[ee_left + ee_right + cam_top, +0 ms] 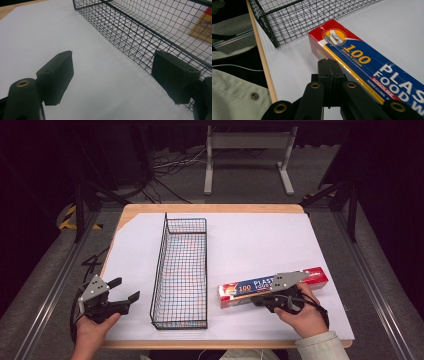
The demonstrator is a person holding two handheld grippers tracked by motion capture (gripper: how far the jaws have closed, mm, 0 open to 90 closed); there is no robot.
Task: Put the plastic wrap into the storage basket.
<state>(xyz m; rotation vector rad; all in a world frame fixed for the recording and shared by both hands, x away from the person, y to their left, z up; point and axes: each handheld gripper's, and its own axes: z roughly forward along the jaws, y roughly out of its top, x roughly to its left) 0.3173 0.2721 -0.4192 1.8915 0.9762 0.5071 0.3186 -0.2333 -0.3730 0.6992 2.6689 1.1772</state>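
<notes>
At the lower right of the high view, the right gripper (260,298) sits against the near long side of the food wrap box (272,286), its jaws pressed together with nothing between them. At the lower left, the left gripper (125,292) rests with jaws wide apart beside the wire basket (180,270). The box lies flat on the white worktop (250,240), right of the basket.

Wire basket (180,270) (empty) on table (150,210)
</notes>
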